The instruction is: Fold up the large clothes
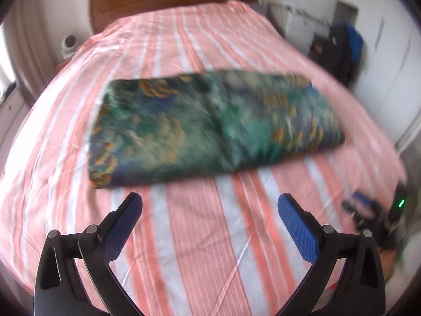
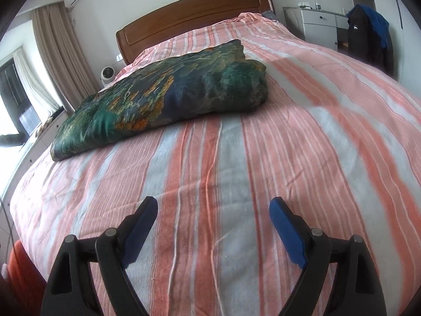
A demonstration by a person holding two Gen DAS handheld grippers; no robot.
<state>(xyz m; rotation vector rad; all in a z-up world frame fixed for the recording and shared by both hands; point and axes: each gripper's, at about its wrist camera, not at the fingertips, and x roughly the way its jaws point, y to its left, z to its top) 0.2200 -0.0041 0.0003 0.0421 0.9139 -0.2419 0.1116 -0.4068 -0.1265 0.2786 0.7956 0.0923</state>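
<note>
Bed [image 1: 200,250] fills both views, covered in a salmon, white and grey striped sheet [image 2: 236,184], lightly creased. Wooden headboard [image 2: 194,15] at its far end.

Folded garment [image 1: 210,123], dark green-blue print with orange patches, lies flat on the bed about midway up, as a long rectangular bundle running across the stripes. In the right wrist view the same bundle [image 2: 163,92] looks thick and puffy, with one corner sticking up at the headboard end. Nothing touches it.

Dresser [image 2: 315,23], white, stands beside the bed near the headboard corner, small items on top, too small to identify. Dark jacket with blue fabric [image 2: 368,34] hangs next to the dresser, on the side away from the headboard. Beige curtains [image 2: 58,52] and a window on the opposite side of the bed. Small round white device [image 2: 108,75] sits beside the bed near the headboard, on the curtain side.

Left gripper [image 1: 210,205]: jaws spread wide, holding nothing, over bare sheet just short of the garment's near edge. Left view is motion-blurred.

Right gripper [image 2: 213,209]: jaws also spread wide, nothing held, low over the sheet, clearly apart from the garment. It also shows in the left wrist view at the bed's edge [image 1: 368,210], blurred, green LED lit.
</note>
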